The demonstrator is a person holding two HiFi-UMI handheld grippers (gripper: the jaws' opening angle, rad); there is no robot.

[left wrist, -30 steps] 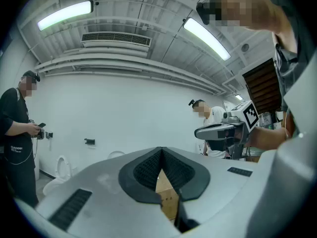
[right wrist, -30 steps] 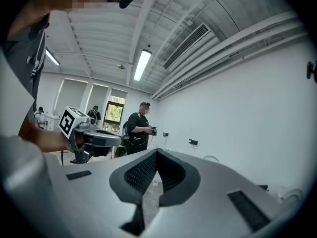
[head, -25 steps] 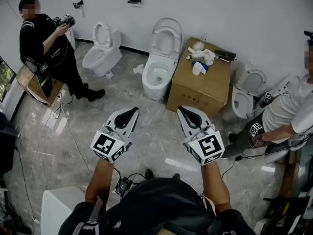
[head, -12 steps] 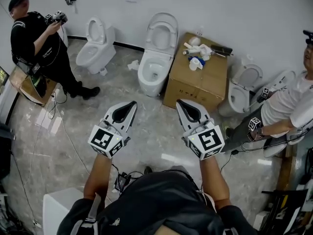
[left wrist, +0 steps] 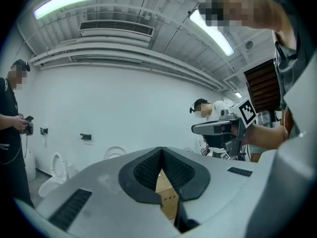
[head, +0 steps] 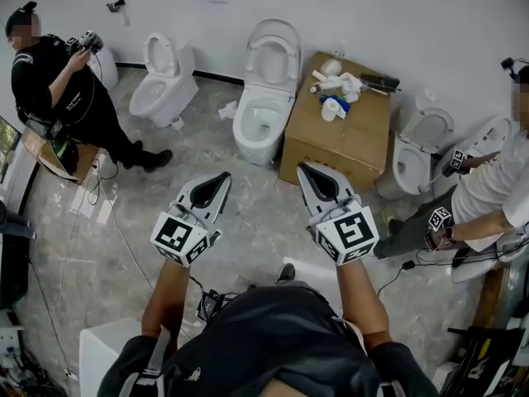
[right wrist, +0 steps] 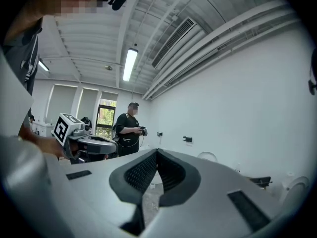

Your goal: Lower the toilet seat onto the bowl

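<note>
Nearest the camera, at 6 o'clock in the head view, the operator (head: 264,337) holds two tools side by side above the marble floor (head: 252,230), both pointing toward 12 o'clock.

Left tool (head: 221,179): jaws closed tip to tip, nothing gripped. Right tool (head: 307,169): jaws likewise closed and empty. Both tools are well apart from every fixture.

Beyond them, at 12 o'clock, stands the white toilet bowl (head: 258,126). Its toilet seat (head: 275,56) is raised upright, off the bowl, near the wall. Just beside the bowl, at 1 o'clock, a cardboard box (head: 339,143) carries loose white and blue items on top.

A second toilet (head: 161,93) sits at 11 o'clock and a third toilet (head: 413,160) at 2 o'clock. One standing person (head: 70,89) is at 10 o'clock, holding a device. Another person (head: 496,193) is at 3 o'clock.
</note>
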